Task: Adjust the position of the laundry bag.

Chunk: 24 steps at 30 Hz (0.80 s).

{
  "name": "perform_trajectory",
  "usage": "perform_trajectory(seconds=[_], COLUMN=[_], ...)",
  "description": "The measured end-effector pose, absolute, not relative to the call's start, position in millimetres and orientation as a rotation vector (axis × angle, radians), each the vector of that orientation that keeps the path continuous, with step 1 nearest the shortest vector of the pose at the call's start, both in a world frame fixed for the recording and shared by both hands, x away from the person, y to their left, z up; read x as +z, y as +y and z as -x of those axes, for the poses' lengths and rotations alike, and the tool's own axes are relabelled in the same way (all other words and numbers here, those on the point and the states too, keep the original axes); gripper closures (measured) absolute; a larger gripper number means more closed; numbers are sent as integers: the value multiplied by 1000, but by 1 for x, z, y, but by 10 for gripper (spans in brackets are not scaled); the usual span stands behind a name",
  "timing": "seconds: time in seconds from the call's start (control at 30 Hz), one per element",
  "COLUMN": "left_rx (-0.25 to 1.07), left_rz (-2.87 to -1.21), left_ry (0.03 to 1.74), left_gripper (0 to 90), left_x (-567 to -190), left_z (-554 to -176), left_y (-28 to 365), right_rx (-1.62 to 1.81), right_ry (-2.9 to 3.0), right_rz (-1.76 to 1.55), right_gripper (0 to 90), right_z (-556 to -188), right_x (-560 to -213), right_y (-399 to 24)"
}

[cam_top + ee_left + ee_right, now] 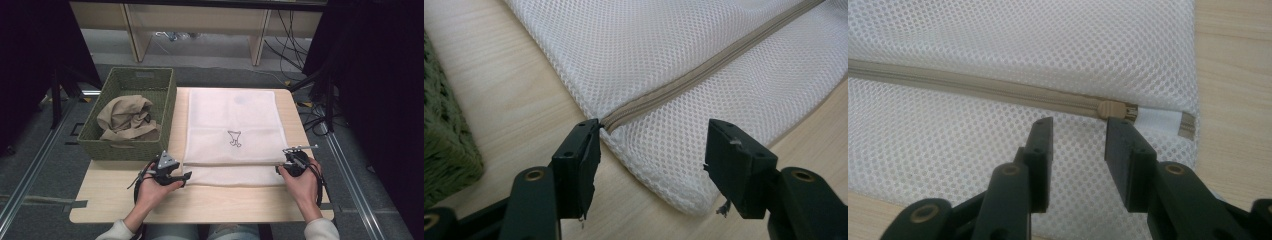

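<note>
Tabletop (210,202) — zipper pull (1117,109) just beyond right fingers (1040,145).

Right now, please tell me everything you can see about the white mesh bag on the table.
The white mesh bag lies flat on the wooden table, beside the green woven basket. It looks like fine net fabric, with a small dark drawing in the middle. A beige zipper crosses it near the person's edge and looks closed; its slider sits at the right end. The left gripper stands open around the bag's left corner, and the right gripper stands open just before the slider.
</note>
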<state>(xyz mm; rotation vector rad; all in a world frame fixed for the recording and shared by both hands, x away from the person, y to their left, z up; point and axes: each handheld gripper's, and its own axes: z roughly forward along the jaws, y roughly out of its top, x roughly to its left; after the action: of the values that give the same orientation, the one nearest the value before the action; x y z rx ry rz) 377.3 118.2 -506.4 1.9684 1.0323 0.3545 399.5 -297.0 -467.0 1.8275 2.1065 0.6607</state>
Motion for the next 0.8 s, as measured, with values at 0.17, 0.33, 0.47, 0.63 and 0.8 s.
perform_trajectory(seconds=[0.17, 0.33, 0.47, 0.63, 0.8], left_rx=[355, 325, 294, 287, 282], left_rz=[-1978, -1974, -1989, -2017, -2058], left_ry=[1021, 1019, 1033, 1039, 1066], left_gripper=[382, 384, 391, 395, 393], left_x=[-505, -506, -509, -513, -516], left_z=[-378, -378, -380, -383, -387], left_y=[120, 118, 114, 110, 109], right_rx=[652, 644, 641, 566, 523], right_ry=[2127, 2122, 2091, 2128, 2124], right_rz=[-1781, -1796, -1797, -1868, -1923], right_gripper=[637, 631, 635, 601, 551], right_z=[-400, -401, -403, -410, -417], right_x=[-465, -463, -457, -458, -464], right_y=[-297, -299, -309, -329, -338])
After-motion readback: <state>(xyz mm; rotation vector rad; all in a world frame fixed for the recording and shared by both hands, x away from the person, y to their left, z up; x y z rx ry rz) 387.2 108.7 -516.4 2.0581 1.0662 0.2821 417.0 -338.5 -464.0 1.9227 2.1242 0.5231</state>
